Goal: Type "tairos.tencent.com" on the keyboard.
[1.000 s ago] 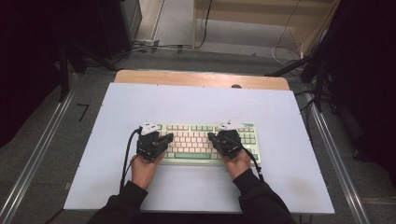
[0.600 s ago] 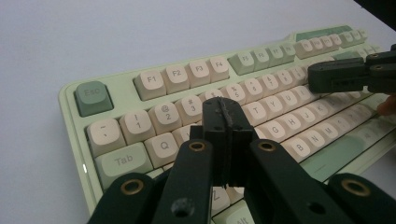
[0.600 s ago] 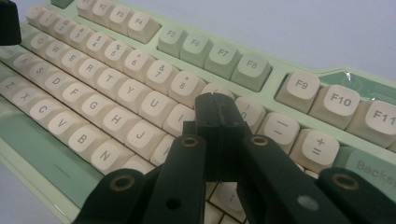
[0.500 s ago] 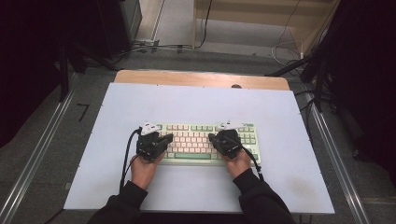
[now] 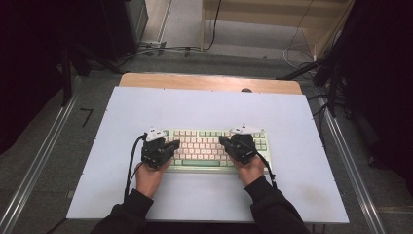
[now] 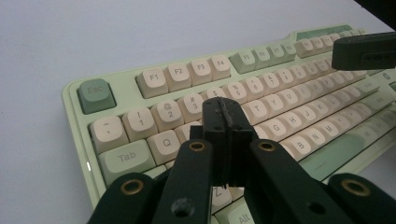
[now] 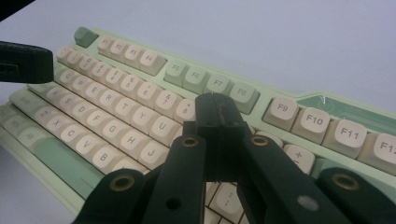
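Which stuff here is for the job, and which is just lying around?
For the job:
- keyboard
- left gripper, shut
- right gripper, shut

Just lying around:
- white table top
- wooden board behind it
- cables on the floor

A pale worktop (image 5: 209, 105) stands on grey floor (image 5: 58, 161). Cables (image 5: 302, 53) trail by far wooden furniture (image 5: 272, 14). Both sides lie dark.
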{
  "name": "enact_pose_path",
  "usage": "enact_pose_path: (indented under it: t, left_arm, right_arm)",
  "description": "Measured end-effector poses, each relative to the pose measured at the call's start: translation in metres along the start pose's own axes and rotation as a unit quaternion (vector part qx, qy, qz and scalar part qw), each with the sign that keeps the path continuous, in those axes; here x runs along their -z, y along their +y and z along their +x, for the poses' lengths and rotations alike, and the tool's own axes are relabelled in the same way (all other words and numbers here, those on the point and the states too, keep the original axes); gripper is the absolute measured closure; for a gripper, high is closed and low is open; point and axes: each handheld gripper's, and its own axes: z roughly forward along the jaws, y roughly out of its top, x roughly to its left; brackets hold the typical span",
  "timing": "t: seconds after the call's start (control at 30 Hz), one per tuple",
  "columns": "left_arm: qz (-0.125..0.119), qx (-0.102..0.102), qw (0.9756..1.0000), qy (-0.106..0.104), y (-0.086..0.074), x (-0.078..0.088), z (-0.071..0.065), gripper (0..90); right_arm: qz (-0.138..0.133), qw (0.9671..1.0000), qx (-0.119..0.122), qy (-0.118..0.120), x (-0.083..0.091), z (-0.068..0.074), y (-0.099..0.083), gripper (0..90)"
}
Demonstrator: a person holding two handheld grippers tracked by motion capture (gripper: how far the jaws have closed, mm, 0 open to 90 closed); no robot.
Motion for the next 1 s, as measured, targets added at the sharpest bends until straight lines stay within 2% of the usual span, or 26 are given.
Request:
enact_pose_path:
  t: [1.0]
  left_arm:
    - [0.012, 0.0, 0.9999, 0.004, -0.0033, -0.0032, 0.0015, 90.0]
  right_arm:
    - [-0.006, 1.0, -0.001, 0.003, 0.0033, -0.0003, 0.0007, 87.8]
